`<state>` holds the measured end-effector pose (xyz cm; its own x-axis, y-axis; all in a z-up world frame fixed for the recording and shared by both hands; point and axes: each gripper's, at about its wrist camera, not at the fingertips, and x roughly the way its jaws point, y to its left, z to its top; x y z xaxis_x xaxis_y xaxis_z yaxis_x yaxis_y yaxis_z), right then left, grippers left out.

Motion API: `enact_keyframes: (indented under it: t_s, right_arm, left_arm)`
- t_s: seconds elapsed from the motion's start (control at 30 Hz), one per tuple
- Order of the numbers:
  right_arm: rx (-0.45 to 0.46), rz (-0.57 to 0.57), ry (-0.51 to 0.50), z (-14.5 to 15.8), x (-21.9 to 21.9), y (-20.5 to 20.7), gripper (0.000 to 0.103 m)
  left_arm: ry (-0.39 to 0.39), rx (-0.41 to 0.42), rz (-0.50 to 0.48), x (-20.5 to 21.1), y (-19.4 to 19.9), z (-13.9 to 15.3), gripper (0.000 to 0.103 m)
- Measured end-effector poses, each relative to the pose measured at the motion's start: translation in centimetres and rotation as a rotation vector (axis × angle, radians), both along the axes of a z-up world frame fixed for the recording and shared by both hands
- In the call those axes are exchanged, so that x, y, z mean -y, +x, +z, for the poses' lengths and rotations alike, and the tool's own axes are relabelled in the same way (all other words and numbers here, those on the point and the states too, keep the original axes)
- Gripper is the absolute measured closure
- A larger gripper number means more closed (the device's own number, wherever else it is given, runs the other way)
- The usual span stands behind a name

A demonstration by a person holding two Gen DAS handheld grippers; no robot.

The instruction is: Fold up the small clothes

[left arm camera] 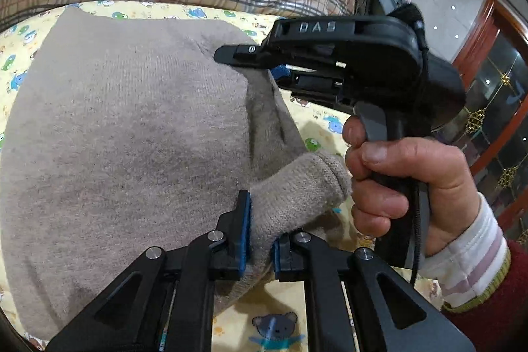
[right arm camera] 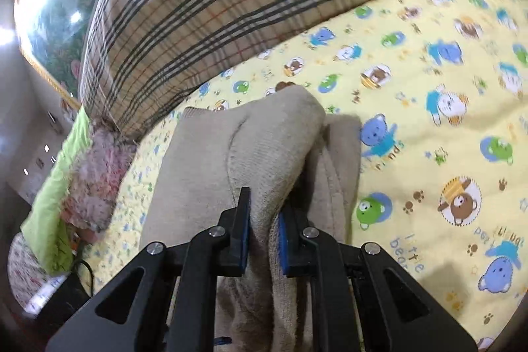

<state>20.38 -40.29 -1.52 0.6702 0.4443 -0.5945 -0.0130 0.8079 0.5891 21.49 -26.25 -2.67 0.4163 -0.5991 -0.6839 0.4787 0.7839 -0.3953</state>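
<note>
While both pinch it, one beige knit sweater (left arm camera: 132, 127) lies on a yellow cartoon-bear sheet (right arm camera: 429, 88). Left gripper (left arm camera: 260, 240) and right gripper (right arm camera: 264, 236) each clamp knit folds; one plaid quilt (right arm camera: 198, 5) behind.

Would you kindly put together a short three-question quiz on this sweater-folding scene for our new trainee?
1. True or false: the left tool is shut on the sweater.
2. What does the right tool grip? A) the plaid quilt B) the sweater C) nothing
3. Fill in: the sweater lies on a yellow ____ printed with cartoon bears.

Key:
1. True: its pads pinch the knit beside the cuff.
2. B: beige knit is bunched between its pads, and the plaid quilt lies beyond, untouched.
3. Sheet.
</note>
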Motion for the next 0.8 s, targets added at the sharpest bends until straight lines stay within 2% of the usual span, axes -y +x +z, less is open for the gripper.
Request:
enact_keyframes:
  t_s: [0.1,0.17,0.27,0.3,0.37,0.43,0.6,0.73,0.8]
  right_arm:
    - [0.015,-0.003,-0.027,0.3,-0.3,0.0,0.088]
    - [-0.007,-0.009,-0.056,-0.1,-0.7,0.3,0.087]
    - [-0.015,-0.029,-0.091,-0.3,-0.8,0.0,0.077]
    - [-0.021,-0.041,-0.089,-0.4,-0.6,-0.2,0.071]
    - [-0.021,-0.057,-0.081,0.0,-0.3,-1.0,0.070]
    - [-0.012,-0.083,-0.095,0.8,-0.1,-2.0,0.068]
    - [0.042,-0.154,-0.061,1.9,0.2,-6.7,0.061]
    - [0.065,-0.173,-0.025,1.5,-0.5,-10.5,0.058]
    - [0.070,-0.180,-0.016,1.3,-0.9,-12.0,0.056]
  left_arm:
    - [0.005,0.002,0.004,0.1,0.0,-0.2,0.089]
    - [0.012,0.000,0.003,0.1,-0.3,-0.6,0.086]
    - [0.024,0.008,-0.005,0.2,-0.7,-0.4,0.081]
    - [0.022,0.006,-0.007,0.0,-0.9,-0.3,0.076]
    - [0.012,-0.010,-0.014,-0.6,-1.3,0.0,0.065]
    - [0.005,-0.026,-0.010,-1.2,-1.9,0.3,0.045]
    - [-0.001,-0.051,-0.011,-4.0,-5.2,1.3,0.038]
    - [0.039,-0.043,0.011,-7.2,-7.2,1.3,0.035]
    - [0.079,-0.037,0.054,-9.4,-7.8,1.0,0.034]
